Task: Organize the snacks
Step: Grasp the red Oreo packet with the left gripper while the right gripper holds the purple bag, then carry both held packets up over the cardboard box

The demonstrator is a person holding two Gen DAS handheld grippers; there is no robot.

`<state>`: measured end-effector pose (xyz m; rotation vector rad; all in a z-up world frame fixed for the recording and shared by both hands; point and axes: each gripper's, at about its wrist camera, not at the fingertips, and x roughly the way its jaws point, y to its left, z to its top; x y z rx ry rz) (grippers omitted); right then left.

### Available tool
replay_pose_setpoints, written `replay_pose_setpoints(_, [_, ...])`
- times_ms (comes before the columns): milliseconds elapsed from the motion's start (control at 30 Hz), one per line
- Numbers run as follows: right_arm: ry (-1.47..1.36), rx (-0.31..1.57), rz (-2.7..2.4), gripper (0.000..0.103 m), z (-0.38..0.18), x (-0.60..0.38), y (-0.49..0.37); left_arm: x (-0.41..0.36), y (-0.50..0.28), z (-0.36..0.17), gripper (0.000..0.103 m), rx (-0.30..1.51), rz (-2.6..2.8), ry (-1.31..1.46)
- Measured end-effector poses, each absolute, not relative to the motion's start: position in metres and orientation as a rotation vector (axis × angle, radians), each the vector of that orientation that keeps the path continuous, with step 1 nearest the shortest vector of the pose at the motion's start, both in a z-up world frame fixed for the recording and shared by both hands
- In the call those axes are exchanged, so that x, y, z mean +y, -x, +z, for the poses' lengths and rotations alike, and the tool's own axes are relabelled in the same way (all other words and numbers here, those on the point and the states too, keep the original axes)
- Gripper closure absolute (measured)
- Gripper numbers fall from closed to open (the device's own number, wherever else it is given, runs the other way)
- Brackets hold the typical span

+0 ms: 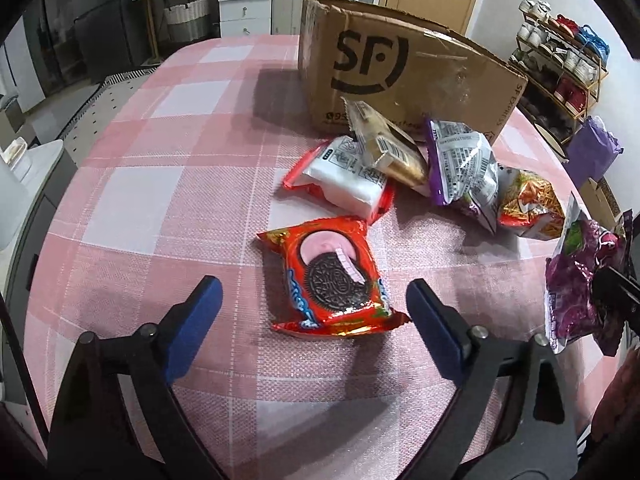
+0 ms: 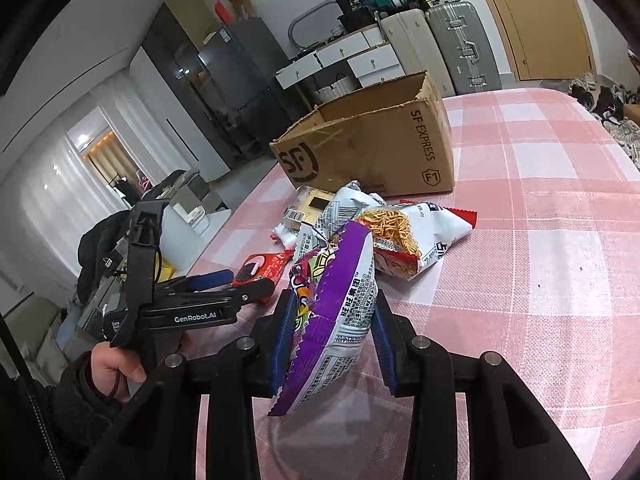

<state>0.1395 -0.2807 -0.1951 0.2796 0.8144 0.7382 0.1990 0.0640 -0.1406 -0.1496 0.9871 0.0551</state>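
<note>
Tongs first: my left tongs (image 1: 314, 300) stand spread wide with nothing between their blue pads, low over the pink checked surface (image 1: 160, 184). A red Oreo packet (image 1: 330, 278) lies flat just ahead of them, between the two tips but touching neither.

I take the open cardboard box (image 1: 404, 76) printed SF as my landmark. It stands on the surface with its top open. Just in front of it a small heap of snacks lies loose: a white packet with red ends (image 1: 348, 176) nearest the Oreo, a gold-and-white packet (image 1: 386, 142) leaning on top of that one, then a silver bag with purple trim (image 1: 464, 164), and right of it a bag printed with orange noodle sticks (image 1: 528, 204).

Farther right of the box, nearer to me, my right tongs (image 2: 334, 340) are closed on a purple snack bag (image 2: 340, 320), one pad pressed on each side, holding it upright and clear of the cloth, its shadow below it. From that wrist view my left tool sits to the left, beside the Oreo.
</note>
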Motion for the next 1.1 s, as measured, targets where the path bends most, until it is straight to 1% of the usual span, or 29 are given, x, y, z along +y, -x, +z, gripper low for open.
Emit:
replay_pose_setpoints(133, [-0.280, 0.813, 0.740, 0.066, -0.195, -0.281, -0.138, 0.066, -0.203, -0.145, 0.014, 0.996, 0.050, 0.153])
replay_pose_setpoints(267, [-0.279, 0.817, 0.740, 0.066, -0.195, -0.281, -0.138, 0.066, -0.203, -0.146, 0.020, 0.988, 0.036, 0.148])
replay_pose_setpoints(367, [-0.281, 0.820, 0.733, 0.066, -0.195, -0.281, -0.138, 0.067, -0.204, -0.145, 0.033, 0.981, 0.039, 0.137])
replay_pose_setpoints(400, [-0.282, 0.820, 0.731, 0.066, -0.195, -0.281, -0.138, 0.067, -0.204, -0.145, 0.040, 0.979, 0.048, 0.129])
replay_pose_setpoints(433, [-0.283, 0.820, 0.730, 0.066, -0.195, -0.282, -0.137, 0.069, -0.204, -0.145, 0.050, 0.973, 0.046, 0.127])
replay_pose_setpoints(500, [-0.282, 0.819, 0.730, 0.066, -0.194, -0.281, -0.136, 0.071, -0.200, -0.144, 0.061, 0.966, 0.020, 0.142])
replay_pose_setpoints(600, [-0.282, 0.820, 0.731, 0.066, -0.194, -0.281, -0.135, 0.077, -0.194, -0.142, 0.061, 0.961, -0.012, 0.173])
replay_pose_setpoints(833, [-0.276, 0.802, 0.734, 0.066, -0.187, -0.279, -0.130, 0.071, -0.175, -0.123, 0.062, 0.904, -0.027, 0.135])
replay_pose_setpoints(1100, [-0.270, 0.785, 0.732, 0.066, -0.180, -0.280, -0.125, 0.066, -0.158, -0.105, 0.061, 0.879, -0.038, 0.134])
